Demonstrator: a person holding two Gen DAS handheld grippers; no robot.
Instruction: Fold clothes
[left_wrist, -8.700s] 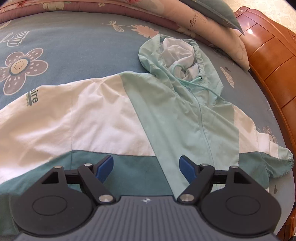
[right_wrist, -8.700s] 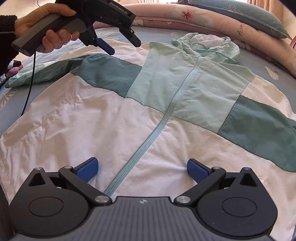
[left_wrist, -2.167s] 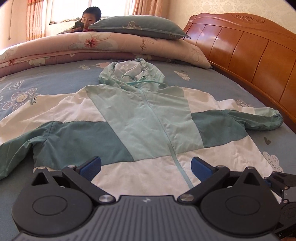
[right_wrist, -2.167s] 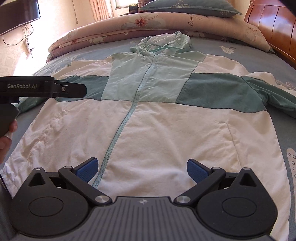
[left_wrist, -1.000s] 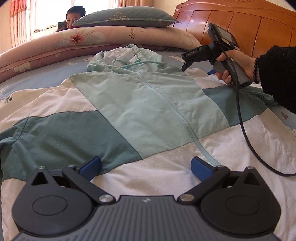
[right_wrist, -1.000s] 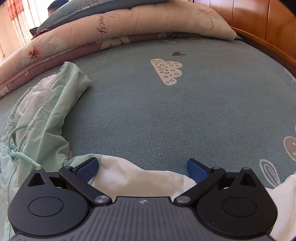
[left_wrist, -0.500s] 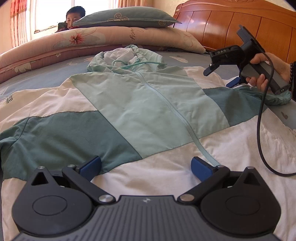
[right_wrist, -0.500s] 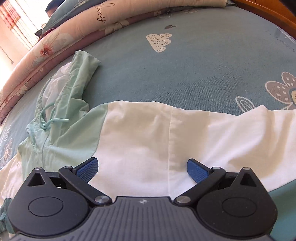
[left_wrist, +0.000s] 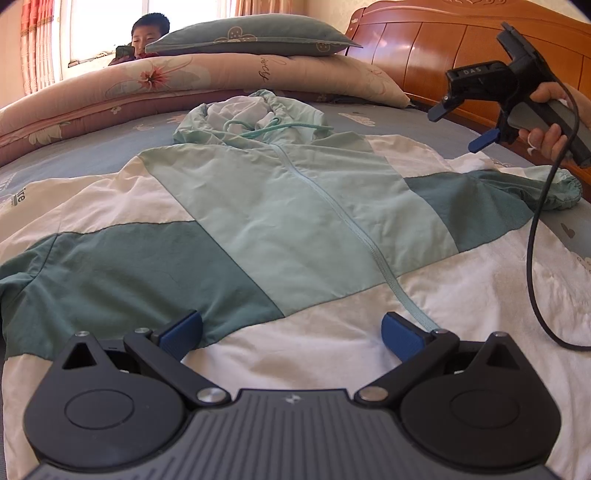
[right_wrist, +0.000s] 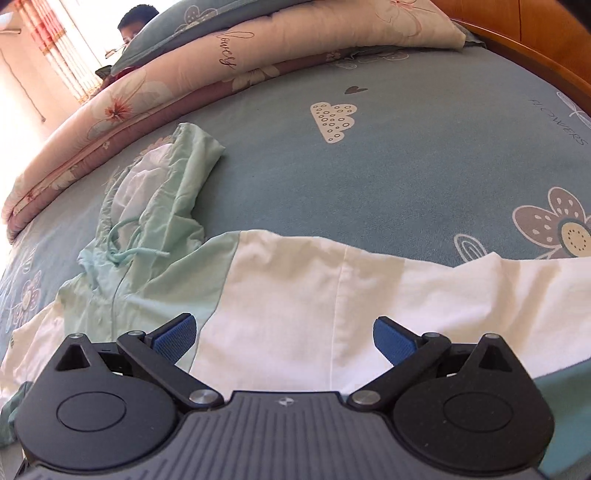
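Mint-white jacket (left_wrist: 295, 221), one; two grippers

Left wrist view low over jacket (left_wrist: 295, 221) hem, headboard-facing; right close above sleeve; hood (right_wrist: 162, 184) shared

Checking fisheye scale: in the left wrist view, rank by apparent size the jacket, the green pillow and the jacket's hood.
1. jacket, by far the largest.
2. green pillow.
3. hood, close to the pillow; the pillow lies farther away, so that order is unsure.

Both hand-held grippers (left_wrist: 291, 332) (right_wrist: 284, 336) agape
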